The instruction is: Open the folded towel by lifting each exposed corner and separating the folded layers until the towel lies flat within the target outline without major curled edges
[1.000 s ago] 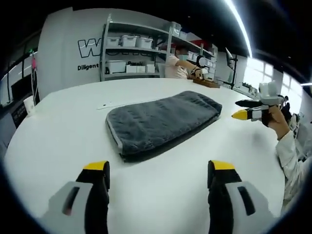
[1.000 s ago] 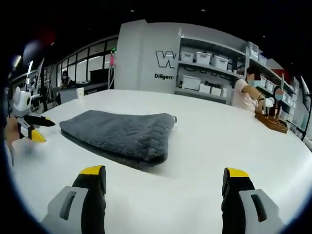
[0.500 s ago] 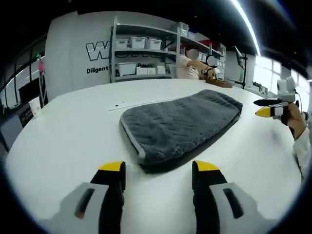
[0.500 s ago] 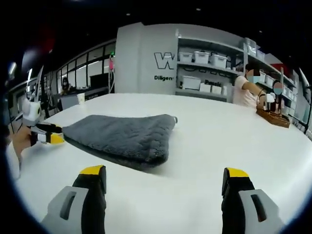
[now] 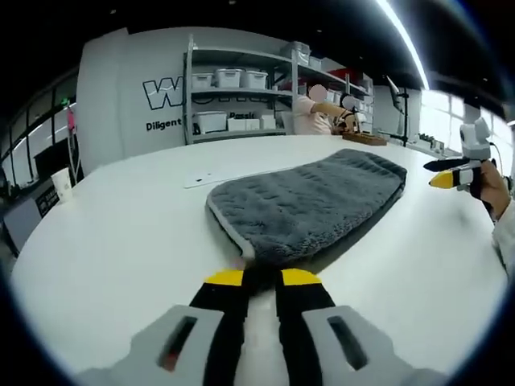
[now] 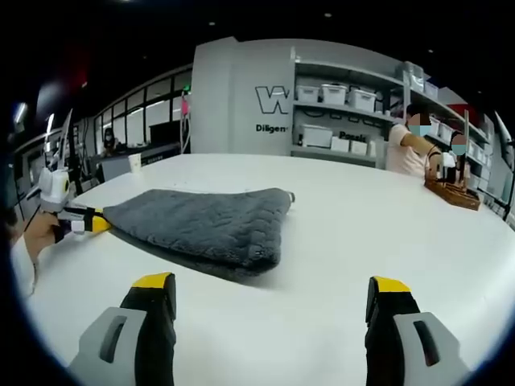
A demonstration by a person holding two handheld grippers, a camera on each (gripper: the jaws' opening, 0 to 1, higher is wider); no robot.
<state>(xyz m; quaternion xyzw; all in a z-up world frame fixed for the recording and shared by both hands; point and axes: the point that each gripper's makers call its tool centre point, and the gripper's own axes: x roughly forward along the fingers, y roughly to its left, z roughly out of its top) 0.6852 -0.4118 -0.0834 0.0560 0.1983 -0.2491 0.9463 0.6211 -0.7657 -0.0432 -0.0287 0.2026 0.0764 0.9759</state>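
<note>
The white table (image 5: 113, 233) carries the folded grey towel (image 5: 314, 201), lying in the middle of the left gripper view and at about 9 o'clock from centre in the right gripper view. It looks thick, plush and limp, probably light, so it should drape and sag when lifted; the pale-edged corner is the sensible hold. The left gripper (image 5: 261, 279) is nearly closed at that corner at 6 o'clock; whether it pinches cloth, I cannot tell. The right gripper (image 6: 269, 293) is wide apart, empty.
</note>
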